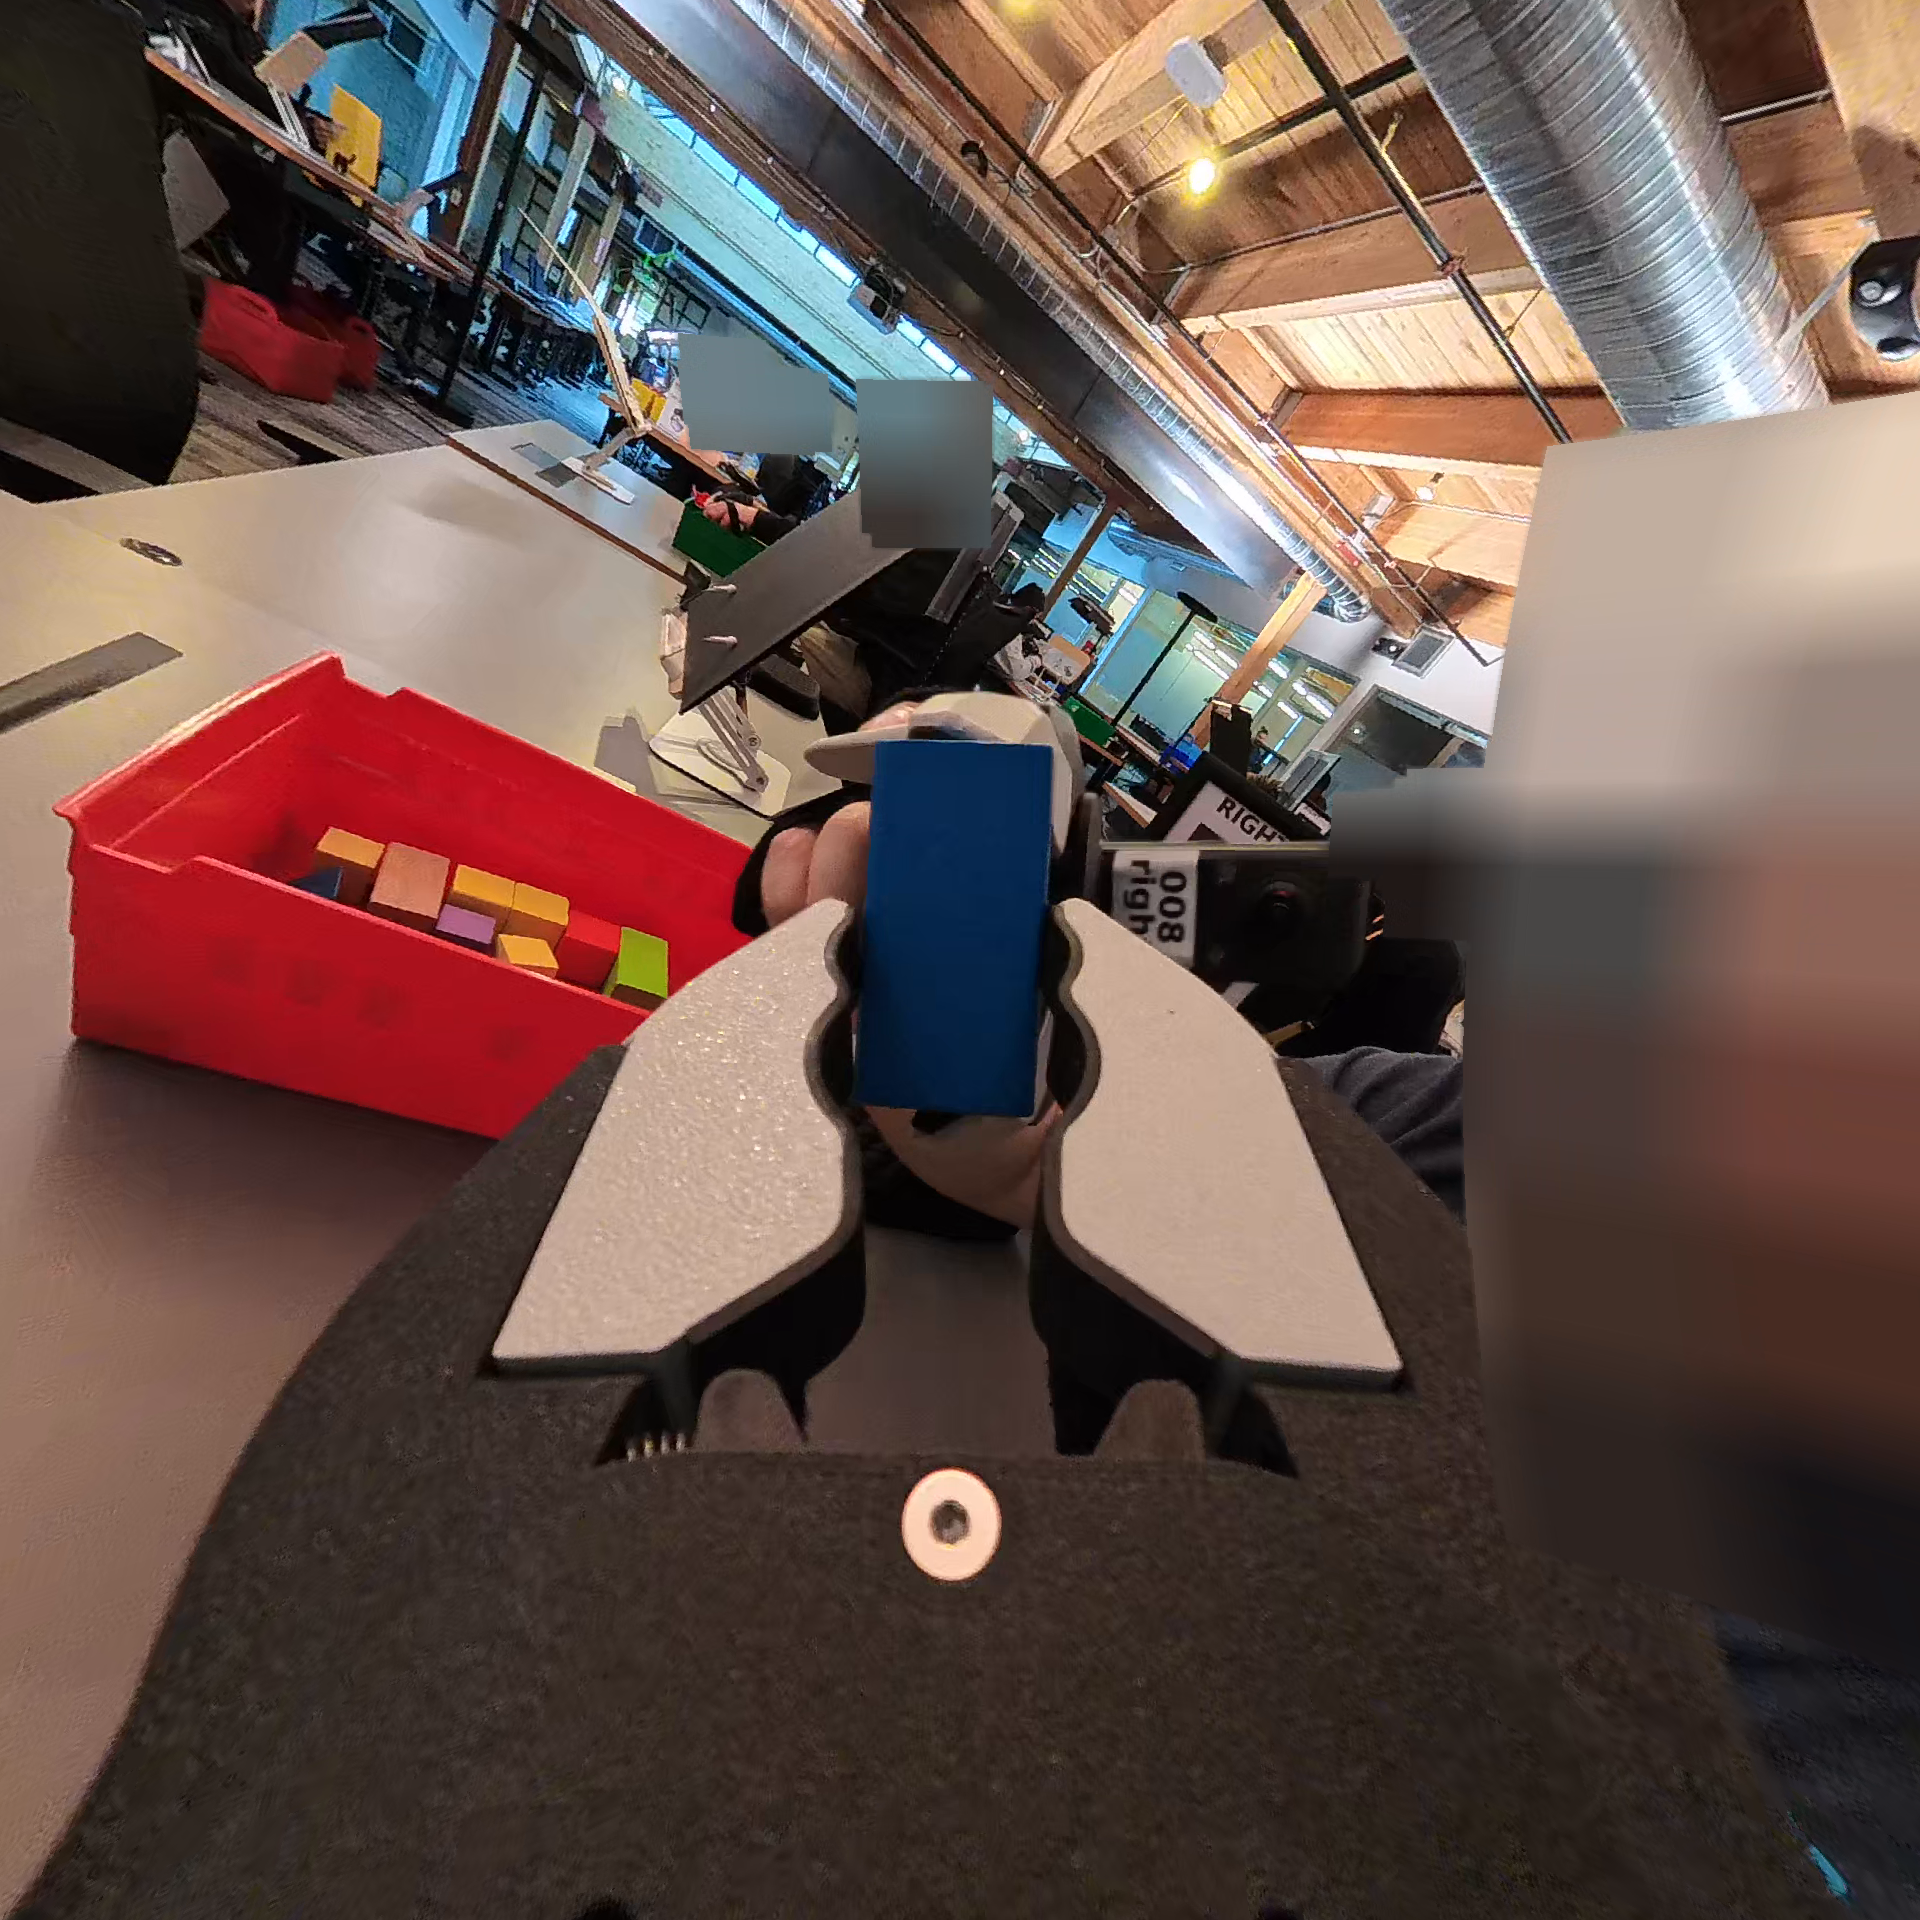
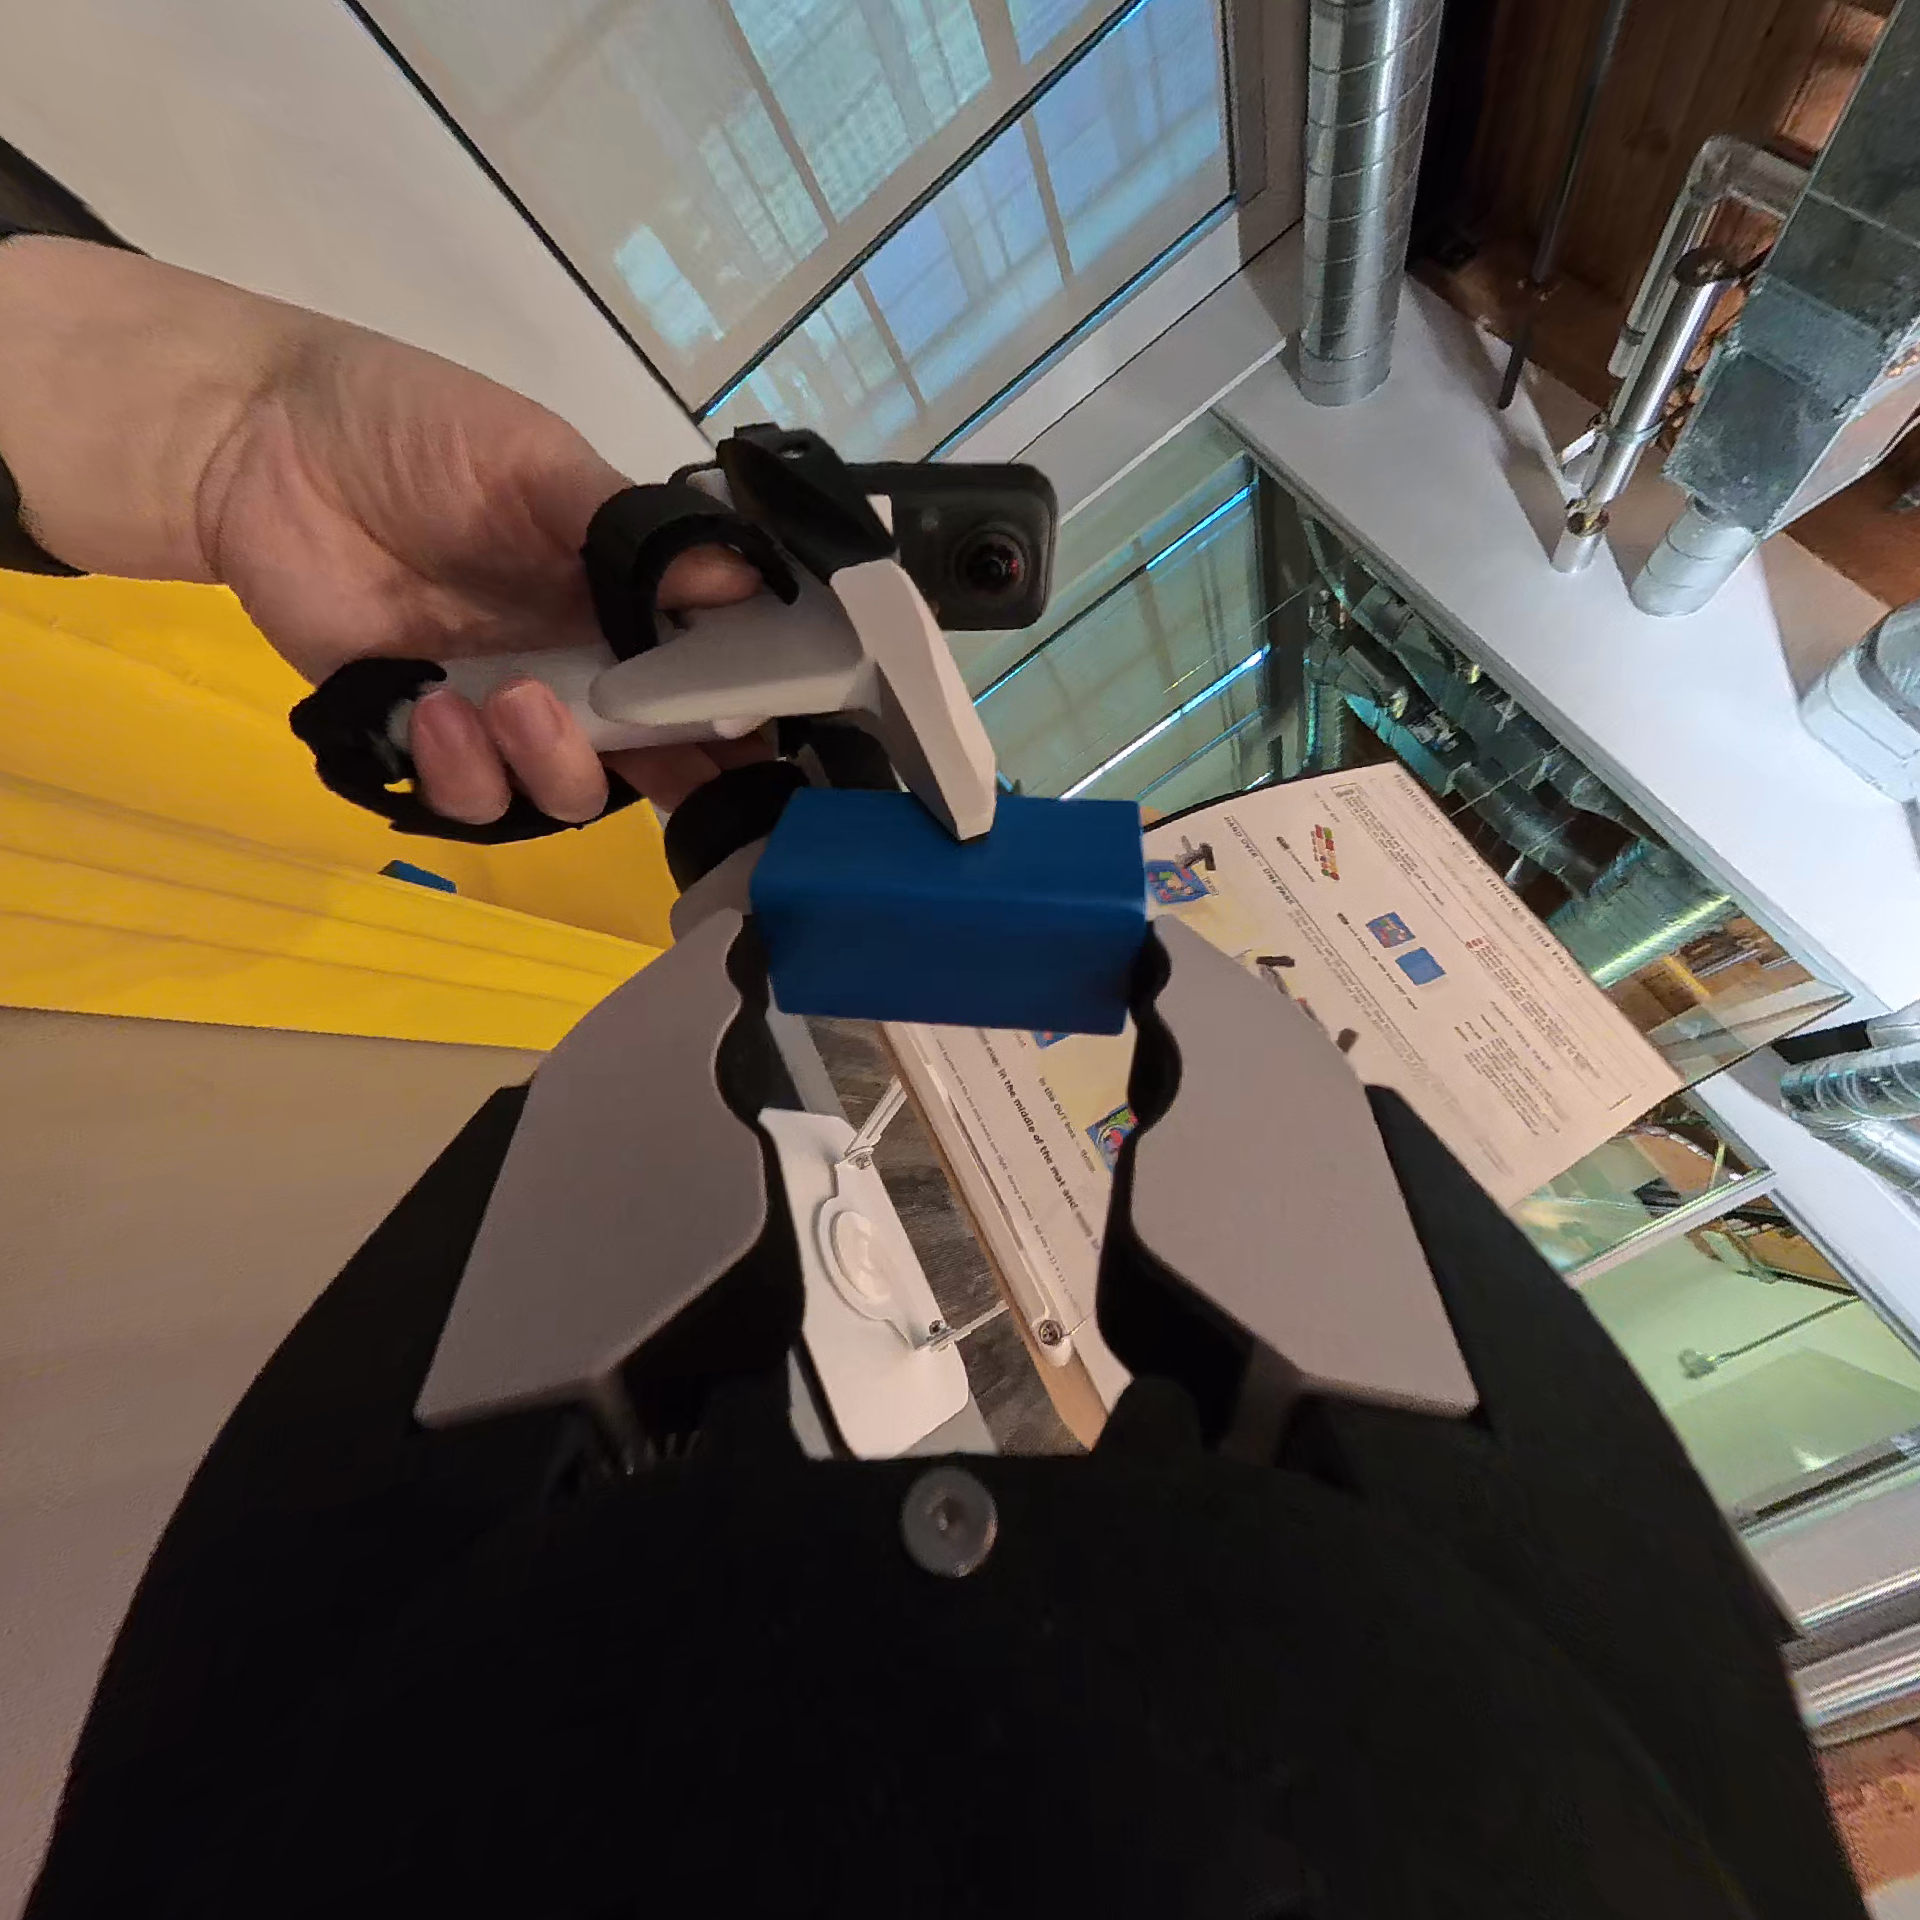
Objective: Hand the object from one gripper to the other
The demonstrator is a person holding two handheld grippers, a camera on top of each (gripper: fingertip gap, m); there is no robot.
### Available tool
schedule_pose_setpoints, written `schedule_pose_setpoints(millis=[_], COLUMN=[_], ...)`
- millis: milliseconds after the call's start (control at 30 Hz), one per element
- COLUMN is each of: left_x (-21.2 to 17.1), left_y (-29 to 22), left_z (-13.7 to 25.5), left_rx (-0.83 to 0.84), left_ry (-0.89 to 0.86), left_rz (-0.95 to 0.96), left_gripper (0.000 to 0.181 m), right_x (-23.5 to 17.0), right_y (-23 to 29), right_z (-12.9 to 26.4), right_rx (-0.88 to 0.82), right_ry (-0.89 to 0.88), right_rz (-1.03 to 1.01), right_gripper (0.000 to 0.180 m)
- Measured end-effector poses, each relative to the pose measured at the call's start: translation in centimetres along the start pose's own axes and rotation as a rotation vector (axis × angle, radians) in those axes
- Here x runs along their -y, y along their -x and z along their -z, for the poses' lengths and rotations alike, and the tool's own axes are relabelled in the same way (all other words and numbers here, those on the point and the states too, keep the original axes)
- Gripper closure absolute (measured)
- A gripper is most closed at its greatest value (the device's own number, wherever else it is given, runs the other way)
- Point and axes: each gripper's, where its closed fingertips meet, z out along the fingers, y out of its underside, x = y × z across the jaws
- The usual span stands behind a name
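Bright daylight; fisheye edges warped; foreground sharp

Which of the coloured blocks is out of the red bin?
The large blue block, held in the air between both grippers' fingers. The smaller orange, yellow, purple, red and green blocks lie inside the red bin.

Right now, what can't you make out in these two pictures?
- Left wrist view: the right gripper is mostly hidden behind the blue block.
- Left wrist view: blocks low in the red bin, hidden by its wall.
- Right wrist view: the left gripper shows only one finger; the block hides the other.
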Motion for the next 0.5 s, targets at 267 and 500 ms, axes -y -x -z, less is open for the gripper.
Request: schedule_pose_setpoints(millis=[267,500], left_x=[2.7,3.7], left_y=[1.2,-1.1], left_z=[4.6,6.7], left_rx=[0.247,0.375], left_ry=[-0.055,-0.062], left_rz=[-0.194,-0.401], left_gripper=[0.165,0.166], right_x=[-7.0,-18.7], right_y=[-5.0,-1.2], right_z=[7.2,21.5], right_rx=[0.147,0.286], right_ry=[0.590,1.257], right_rz=[-0.360,-0.946], right_gripper=[0.111,0.111])
